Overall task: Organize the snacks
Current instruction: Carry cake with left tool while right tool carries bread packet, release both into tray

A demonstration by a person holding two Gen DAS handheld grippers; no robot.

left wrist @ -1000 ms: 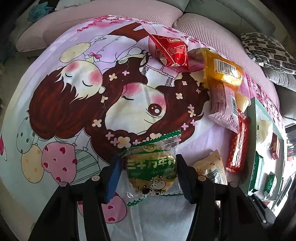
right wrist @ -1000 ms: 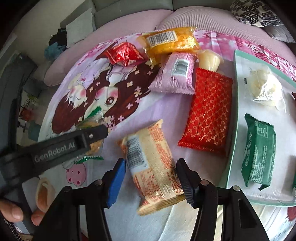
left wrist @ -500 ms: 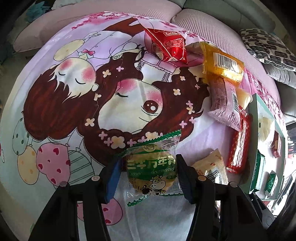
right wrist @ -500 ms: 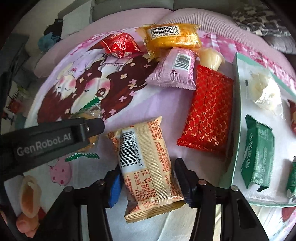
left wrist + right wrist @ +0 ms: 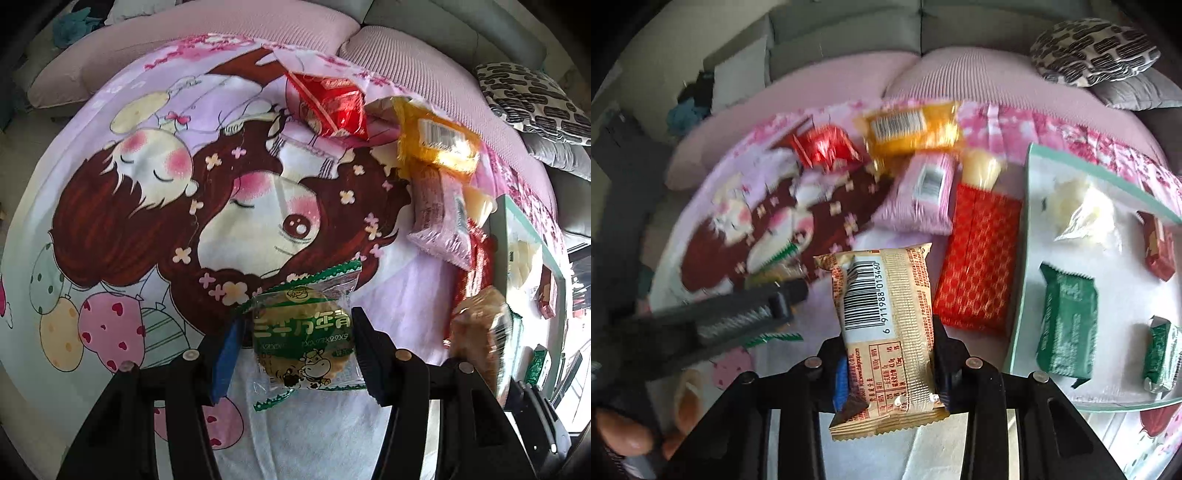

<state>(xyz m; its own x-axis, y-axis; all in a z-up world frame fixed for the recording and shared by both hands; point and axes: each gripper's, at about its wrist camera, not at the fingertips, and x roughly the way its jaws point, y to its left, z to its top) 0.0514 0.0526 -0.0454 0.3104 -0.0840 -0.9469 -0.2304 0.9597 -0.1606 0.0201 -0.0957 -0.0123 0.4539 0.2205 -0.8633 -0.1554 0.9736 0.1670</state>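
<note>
Here, labels follow the two wrist views.
Right gripper (image 5: 890, 373): pinching the tan wafer packet (image 5: 886, 332) at its lower half — both jaws pressed against its sides, barcode face up, the packet raised clear of the cloth.
Left gripper (image 5: 295, 354): jaws spread on either side of the green-trimmed biscuit packet (image 5: 304, 339), which lies flat on the cartoon tablecloth (image 5: 147, 206); whether the pads touch it cannot be told.
Tray (image 5: 1021, 258): glass-edged, to the right — holds two green packets (image 5: 1065, 325), a dark red one and a clear bag.
Loose snacks: red patterned packet (image 5: 979, 258) just beside the tray; pink packet (image 5: 919, 195), yellow packet (image 5: 912, 127) and shiny red packet (image 5: 827, 147) farther back.
</note>
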